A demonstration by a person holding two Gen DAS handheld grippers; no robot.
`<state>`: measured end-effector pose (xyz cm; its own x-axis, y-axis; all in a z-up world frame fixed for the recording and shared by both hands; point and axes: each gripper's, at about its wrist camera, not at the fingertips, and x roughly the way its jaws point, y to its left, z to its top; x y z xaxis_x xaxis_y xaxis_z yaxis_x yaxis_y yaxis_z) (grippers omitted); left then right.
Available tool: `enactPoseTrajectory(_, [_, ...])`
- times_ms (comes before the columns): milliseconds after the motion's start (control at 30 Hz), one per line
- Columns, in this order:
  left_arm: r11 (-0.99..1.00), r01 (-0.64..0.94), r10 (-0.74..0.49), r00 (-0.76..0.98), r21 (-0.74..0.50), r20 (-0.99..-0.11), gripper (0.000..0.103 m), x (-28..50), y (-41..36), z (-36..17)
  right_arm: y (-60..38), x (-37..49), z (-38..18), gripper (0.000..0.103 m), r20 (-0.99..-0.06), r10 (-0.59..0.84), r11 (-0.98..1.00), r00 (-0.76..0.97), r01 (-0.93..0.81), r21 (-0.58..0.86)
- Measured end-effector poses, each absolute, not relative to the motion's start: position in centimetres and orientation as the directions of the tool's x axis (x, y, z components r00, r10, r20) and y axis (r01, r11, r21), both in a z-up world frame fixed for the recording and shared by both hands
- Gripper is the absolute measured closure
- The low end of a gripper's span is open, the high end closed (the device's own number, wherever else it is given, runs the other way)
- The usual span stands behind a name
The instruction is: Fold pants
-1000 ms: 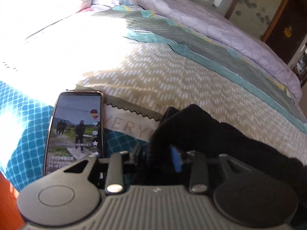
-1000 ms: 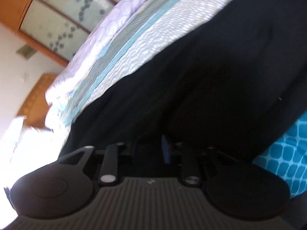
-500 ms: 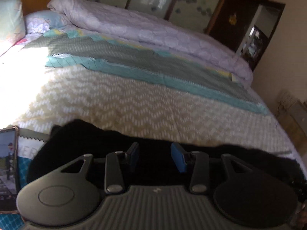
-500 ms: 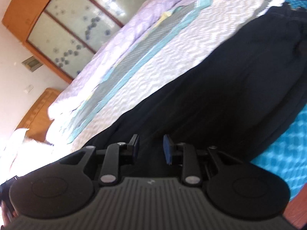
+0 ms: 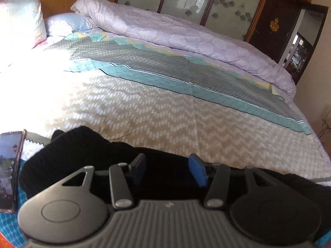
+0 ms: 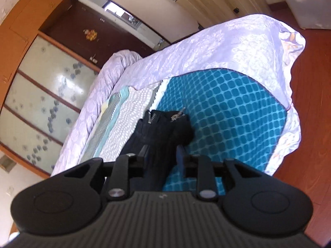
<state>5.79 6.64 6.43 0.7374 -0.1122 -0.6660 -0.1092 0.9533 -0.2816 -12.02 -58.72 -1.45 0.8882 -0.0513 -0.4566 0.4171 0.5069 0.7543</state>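
Observation:
The black pants (image 5: 86, 150) lie along the near edge of the bed as a long dark strip. In the right wrist view the pants (image 6: 165, 128) stretch away toward the foot of the bed, the waist end with a zipper farthest off. My left gripper (image 5: 170, 169) is open and hovers just above the black cloth, its blue pads apart. My right gripper (image 6: 162, 155) is open too, with the pants lying between and below its fingers.
A phone (image 5: 10, 165) with its screen lit lies on the bed at the far left, beside the pants. A rolled lilac quilt (image 5: 186, 39) runs along the far side. Pillows (image 5: 18, 14) sit at the headboard. Wood floor (image 6: 310, 103) lies past the bed's foot.
Both grippers have opened and let go of the pants. The left one has lifted and swung right, away from the phone. The right one has risen and turned toward the foot of the bed.

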Motion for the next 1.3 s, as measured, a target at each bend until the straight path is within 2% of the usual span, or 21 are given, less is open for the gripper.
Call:
enactPoseTrajectory(67, [0.944, -0.102, -0.150, 0.714, -0.314, -0.684, 0.055, 5.5, 5.7, 6.2, -57.6, -10.9, -2.1, 0.067, -0.438, -0.036, 0.488, 0.898, 0.399, 0.777])
enactPoseTrajectory(133, [0.938, -0.085, -0.190, 0.685, -0.336, -0.703, 0.054, 4.9, 4.6, 5.7, -56.8, -9.8, -2.6, 0.057, -0.436, -0.029, 0.476, 0.899, 0.396, 0.785])
enactPoseTrajectory(167, [0.938, -0.076, -0.203, 0.672, -0.338, -0.713, 0.052, 4.6, 4.2, 5.4, -56.5, -9.3, -2.7, 0.056, -0.447, -0.029, 0.473, 0.894, 0.406, 0.782])
enactPoseTrajectory(400, [0.953, -0.051, -0.206, 0.616, -0.300, -0.760, 0.052, 3.0, 2.7, 3.6, -56.3, -7.7, -2.0, 0.056, -0.450, -0.058, 0.481, 0.891, 0.420, 0.770])
enactPoseTrajectory(467, [0.950, -0.060, -0.208, 0.611, -0.306, -0.764, 0.052, 3.0, 2.9, 3.4, -55.8, -6.8, -1.9, 0.061, -0.475, -0.077, 0.510, 0.877, 0.444, 0.737])
enactPoseTrajectory(500, [0.949, -0.065, -0.208, 0.609, -0.310, -0.765, 0.052, 2.9, 3.0, 3.3, -55.5, -6.4, -1.9, 0.071, -0.491, -0.087, 0.526, 0.867, 0.458, 0.716])
enactPoseTrajectory(533, [0.946, -0.070, -0.211, 0.608, -0.316, -0.765, 0.052, 2.9, 3.2, 3.2, -55.4, -5.9, -1.9, 0.089, -0.512, -0.093, 0.538, 0.854, 0.476, 0.696])
enactPoseTrajectory(567, [0.943, -0.072, -0.217, 0.610, -0.326, -0.763, 0.052, 2.7, 3.4, 3.2, -54.9, -5.6, -1.8, 0.091, -0.524, -0.106, 0.540, 0.845, 0.491, 0.684])
enactPoseTrajectory(633, [0.938, -0.073, -0.223, 0.618, -0.338, -0.754, 0.052, 2.3, 3.9, 3.5, -53.4, -5.8, -0.6, 0.093, -0.469, -0.117, 0.550, 0.875, 0.450, 0.703])
enactPoseTrajectory(733, [0.929, -0.081, -0.235, 0.626, -0.361, -0.744, 0.052, 2.0, 4.6, 3.7, -50.2, -5.2, 2.9, 0.093, -0.378, -0.042, 0.619, 0.925, 0.321, 0.717])
enactPoseTrajectory(867, [0.909, -0.095, -0.258, 0.636, -0.406, -0.727, 0.052, 1.7, 5.4, 3.6, -43.1, -2.7, 7.0, 0.092, -0.304, 0.172, 0.743, 0.937, 0.079, 0.665])
enactPoseTrajectory(967, [0.904, -0.093, -0.268, 0.638, -0.418, -0.722, 0.052, 1.3, 5.8, 3.4, -36.2, -0.4, 7.5, 0.093, -0.348, 0.373, 0.789, 0.860, -0.097, 0.607])
enactPoseTrajectory(1033, [0.899, -0.096, -0.275, 0.638, -0.428, -0.720, 0.052, 1.0, 6.2, 3.3, -31.4, 1.2, 5.8, 0.092, -0.449, 0.473, 0.806, 0.758, -0.167, 0.568])
enactPoseTrajectory(1067, [0.893, -0.098, -0.282, 0.638, -0.439, -0.716, 0.051, 0.8, 6.6, 3.2, -29.0, 2.0, 4.4, 0.092, -0.523, 0.491, 0.827, 0.697, -0.184, 0.531])
enactPoseTrajectory(1133, [0.884, -0.101, -0.294, 0.641, -0.457, -0.709, 0.051, 0.5, 7.2, 3.2, -24.6, 3.2, 0.8, 0.085, -0.679, 0.458, 0.880, 0.574, -0.187, 0.436])
enactPoseTrajectory(1200, [0.877, -0.096, -0.301, 0.655, -0.472, -0.693, 0.051, -0.1, 8.1, 3.5, -22.9, 2.0, 0.0, 0.082, -0.663, 0.404, 0.913, 0.631, -0.225, 0.341])
enactPoseTrajectory(1233, [0.872, -0.091, -0.306, 0.665, -0.481, -0.681, 0.049, -0.5, 8.5, 3.8, -22.7, 1.9, 0.5, 0.067, -0.671, 0.417, 0.908, 0.613, -0.249, 0.336])
enactPoseTrajectory(1300, [0.857, -0.080, -0.322, 0.690, -0.509, -0.649, 0.047, -1.4, 9.9, 4.3, -23.1, 1.4, 1.6, 0.057, -0.660, 0.449, 0.892, 0.603, -0.266, 0.365])
